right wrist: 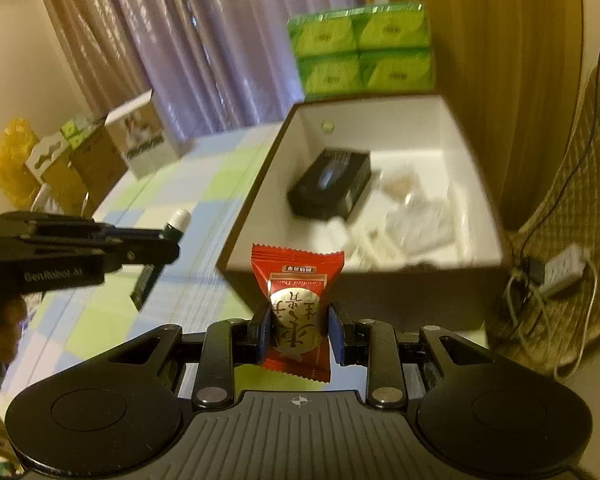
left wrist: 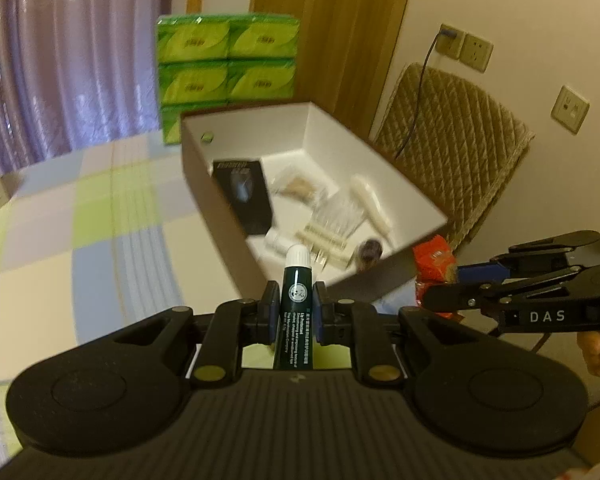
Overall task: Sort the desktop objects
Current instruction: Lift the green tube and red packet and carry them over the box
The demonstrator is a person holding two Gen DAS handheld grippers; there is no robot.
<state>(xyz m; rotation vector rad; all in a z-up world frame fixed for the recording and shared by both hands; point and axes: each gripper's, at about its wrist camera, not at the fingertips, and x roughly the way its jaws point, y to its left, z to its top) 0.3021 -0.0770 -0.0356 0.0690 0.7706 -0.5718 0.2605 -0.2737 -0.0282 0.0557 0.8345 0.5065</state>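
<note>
My left gripper [left wrist: 296,304] is shut on a dark green tube with a white cap [left wrist: 296,300], held upright just before the near corner of the open white box [left wrist: 400,168]. My right gripper [right wrist: 298,328] is shut on a red candy packet [right wrist: 296,304], raised in front of the same box [right wrist: 484,200]. The box holds a black carton [left wrist: 244,196], clear wrapped packets [left wrist: 336,216] and a white tube [left wrist: 370,200]. In the left wrist view the right gripper [left wrist: 440,300] shows at the right with the red packet [left wrist: 434,260]. In the right wrist view the left gripper [right wrist: 168,248] carries the tube [right wrist: 176,222] at the left.
A checked tablecloth [left wrist: 100,220] covers the table. Green tissue packs [left wrist: 228,64] stand stacked behind the box. Cardboard boxes [right wrist: 140,140] sit at the far left table edge. A quilted chair [left wrist: 452,132] with a cable stands to the right, a power strip [right wrist: 560,268] on the floor.
</note>
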